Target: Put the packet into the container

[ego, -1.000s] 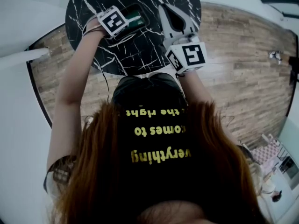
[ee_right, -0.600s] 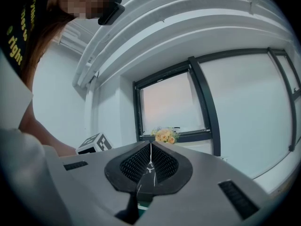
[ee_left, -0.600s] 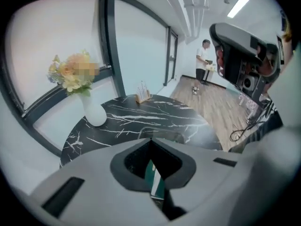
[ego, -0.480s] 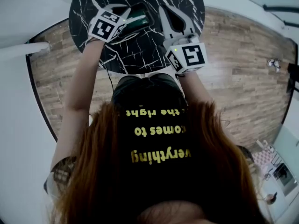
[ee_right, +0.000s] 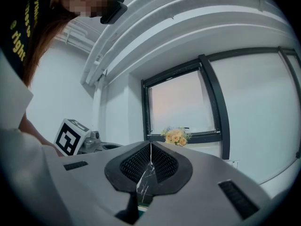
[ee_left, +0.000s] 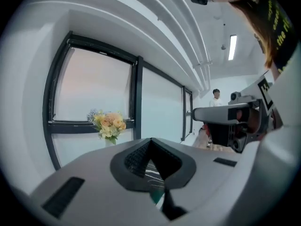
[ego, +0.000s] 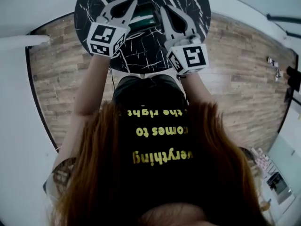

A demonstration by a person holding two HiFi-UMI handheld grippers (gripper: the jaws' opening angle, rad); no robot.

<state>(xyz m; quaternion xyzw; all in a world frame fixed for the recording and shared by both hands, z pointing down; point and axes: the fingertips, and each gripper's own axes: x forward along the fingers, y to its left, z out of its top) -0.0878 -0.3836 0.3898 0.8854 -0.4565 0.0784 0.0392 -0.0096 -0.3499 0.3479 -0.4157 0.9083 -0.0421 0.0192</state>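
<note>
Head view: left gripper (ego: pixel 128 6) and right gripper (ego: pixel 165 11) both hang over the table (ego: pixel 141 51), tips pointing away from the person.
- The container (ego: pixel 151 12) sits between the 2 sets of jaws, just beside the left tips. The green packet (ego: pixel 142 19) looks to lie inside it, so I'd call the task done.
- Risk: both grippers flank the container closely. A sideways swing from either could clip it and shove or tip it.
- Can't tell if the packet is fully seated. If it rides on the rim, 1 knock could spill it.
- Writing: yellow print on the shirt (ego: pixel 162 131), upside down here: "everything", "comes to", "the right".
- The marker cubes (ego: pixel 103 37) carry square codes only, no text.

Left gripper view: jaws pressed together, nothing pinched.
- A green sliver and marble show through the gap below the tips, so the packet is under the jaws, not in them.
- The right gripper is off to the right of the jaws. Window (ee_left: pixel 94 84) and flowers (ee_left: pixel 109 124) are ahead.
- Risk: any re-seat needs the jaws spread first. Shut tips would only push the packet around.
- Yellow shirt letters at top right are cut off.

Right gripper view: jaws tight together, empty.
- Marble shows below the tips.
- The left gripper's cube is left of the jaws.
- Only "ight" of the shirt print is readable.
</note>
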